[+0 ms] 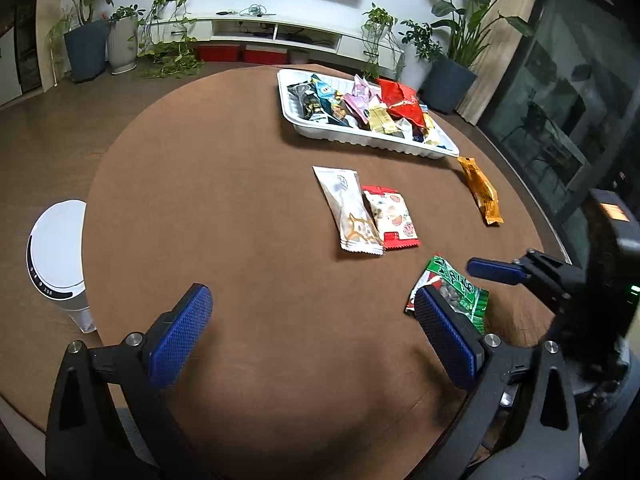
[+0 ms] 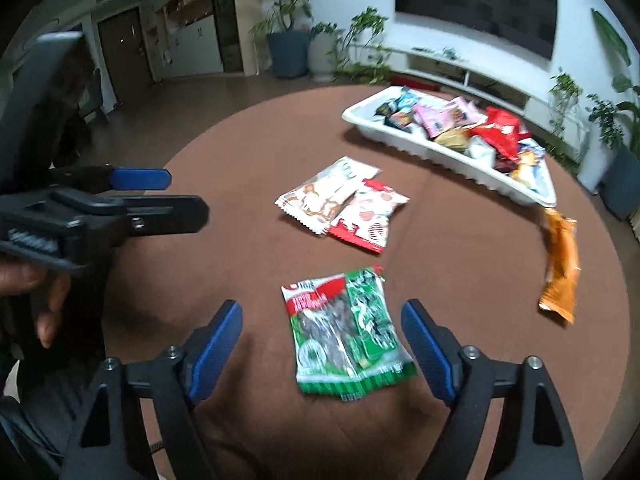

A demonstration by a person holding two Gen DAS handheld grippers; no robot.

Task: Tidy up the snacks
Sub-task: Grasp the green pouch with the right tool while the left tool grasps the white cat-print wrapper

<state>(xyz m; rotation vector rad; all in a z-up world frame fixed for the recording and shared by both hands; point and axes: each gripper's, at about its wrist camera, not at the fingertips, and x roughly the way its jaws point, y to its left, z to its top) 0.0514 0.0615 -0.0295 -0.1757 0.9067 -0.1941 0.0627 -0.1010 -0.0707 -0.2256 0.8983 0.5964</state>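
Note:
A green and red snack packet lies flat on the brown round table. My right gripper hangs just over it, open, with a blue pad on either side and neither pad touching it. In the left wrist view the same green packet is partly hidden behind the right finger of my left gripper, which is open and holds nothing. Farther off, a white packet and a red and white packet lie side by side. An orange packet lies near the white tray, which holds several snacks.
A white lidded bin stands on the floor left of the table. A person's hand holds the left gripper at the left of the right wrist view. Potted plants and a low TV cabinet stand beyond the table.

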